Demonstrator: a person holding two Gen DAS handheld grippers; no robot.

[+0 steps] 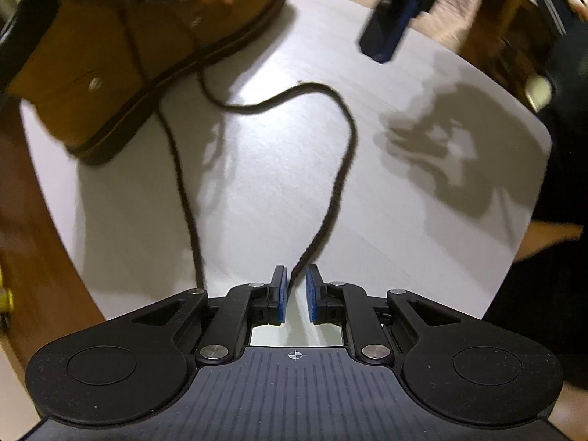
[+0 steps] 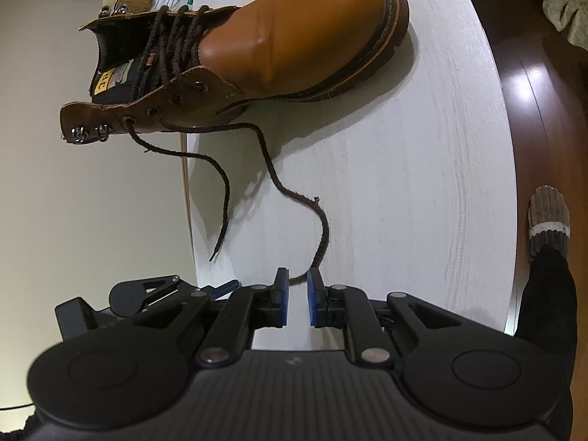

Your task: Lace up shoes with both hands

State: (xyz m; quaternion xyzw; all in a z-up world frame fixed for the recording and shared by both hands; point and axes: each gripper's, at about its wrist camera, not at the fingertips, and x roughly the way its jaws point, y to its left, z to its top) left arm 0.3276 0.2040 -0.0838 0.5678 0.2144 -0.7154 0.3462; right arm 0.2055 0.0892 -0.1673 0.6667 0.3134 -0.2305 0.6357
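A: Lace position?
B: Boot point(image 2: 257, 47) is laid on its side on the counter point(image 2: 404, 183), toe far. 1 lace point(image 1: 345, 169) is run from the eyelets straight back into the left gripper point(image 1: 294, 290).
A: Fingers?
B: Left pinched on that lace. Right gripper point(image 2: 297, 294) part spread, nothing pinched; the lace lies just beyond its fingers.
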